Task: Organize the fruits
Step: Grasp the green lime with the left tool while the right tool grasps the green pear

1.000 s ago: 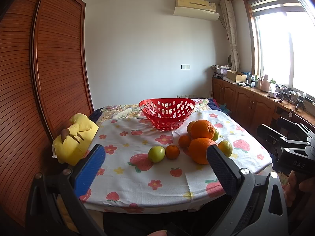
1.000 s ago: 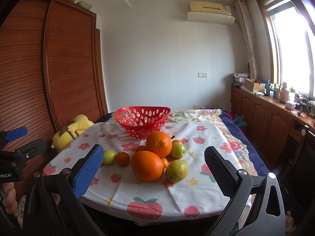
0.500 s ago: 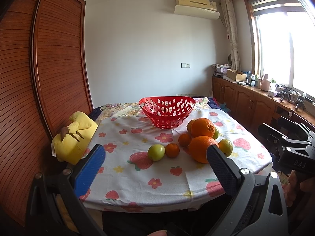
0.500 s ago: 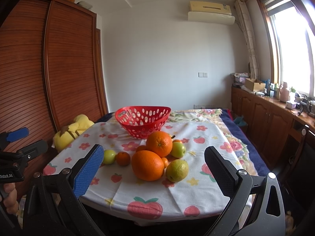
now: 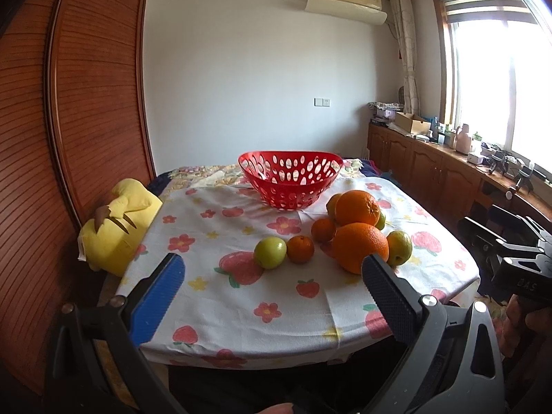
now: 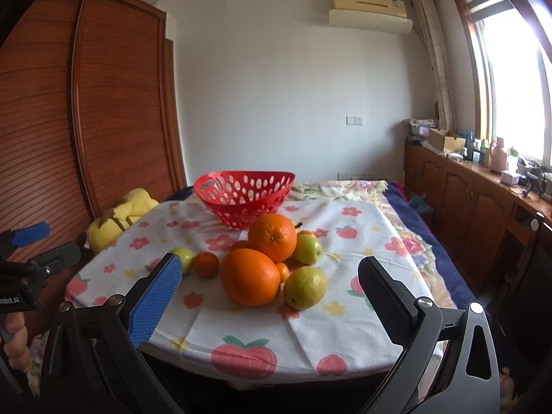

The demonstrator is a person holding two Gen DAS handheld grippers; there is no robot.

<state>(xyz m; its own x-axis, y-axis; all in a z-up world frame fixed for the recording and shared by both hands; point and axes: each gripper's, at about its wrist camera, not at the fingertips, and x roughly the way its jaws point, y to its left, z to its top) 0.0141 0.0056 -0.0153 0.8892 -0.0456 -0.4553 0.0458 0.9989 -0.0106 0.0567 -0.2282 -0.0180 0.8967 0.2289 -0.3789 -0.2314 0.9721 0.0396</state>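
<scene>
Both the left gripper (image 5: 272,286) and the right gripper (image 6: 270,286) hang spread wide and empty short of the table edge, barely shifted from a second ago. Beyond them the fruit pile (image 6: 265,262) sits untouched on the tablecloth (image 6: 345,310), the red basket (image 6: 243,195) behind it empty, so I judge sorting hasn't begun.

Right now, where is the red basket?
The red basket stands at the far middle of the flowered tablecloth, just behind the pile of oranges and apart from it; in the right wrist view it sits left of centre.
</scene>
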